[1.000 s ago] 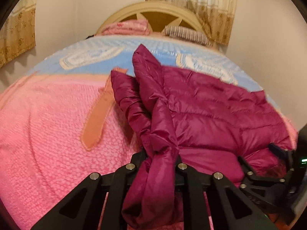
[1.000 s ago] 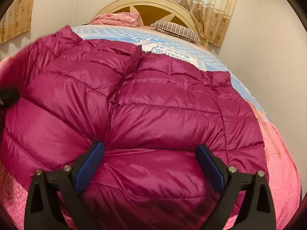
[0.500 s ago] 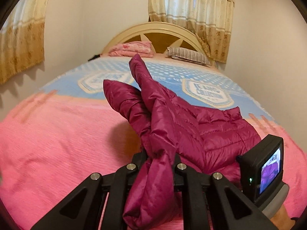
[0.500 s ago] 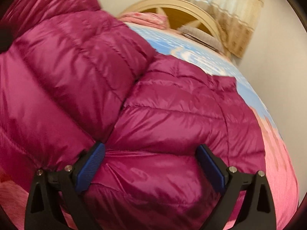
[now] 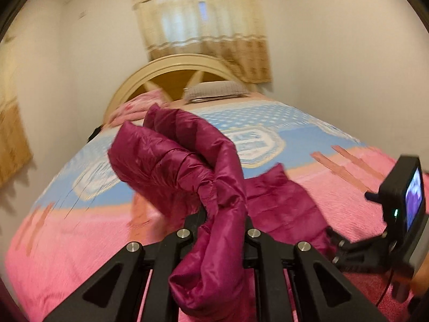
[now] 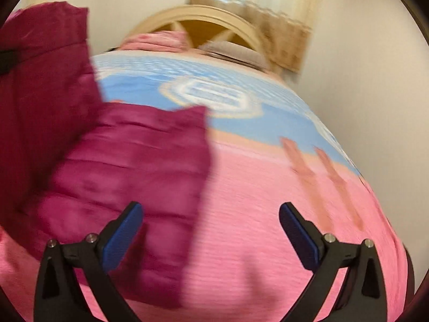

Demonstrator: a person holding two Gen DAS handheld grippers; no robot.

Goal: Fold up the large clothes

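Observation:
A magenta puffer jacket (image 5: 187,161) hangs partly lifted off the pink and blue bedspread (image 5: 67,241). My left gripper (image 5: 222,225) is shut on a bunched fold of it, and the fabric drapes forward and down over the jaws. In the right wrist view the jacket (image 6: 128,161) fills the left side, its upper part raised at the far left. My right gripper (image 6: 211,225) stands open above the bedspread (image 6: 268,201), its blue pads (image 6: 126,228) wide apart with nothing between them. The right gripper's body (image 5: 402,209), with a lit screen, shows at the right of the left wrist view.
A cream arched headboard (image 5: 182,69) stands at the far end of the bed, with a grey striped pillow (image 5: 217,91) and a pink folded blanket (image 6: 158,40) before it. Beige curtains (image 5: 203,26) hang behind. White walls close in on both sides.
My left gripper has risen with the jacket fold, lifting most of the garment off the bed. My right gripper has drifted right, off the jacket and over the bare bedspread, still open.

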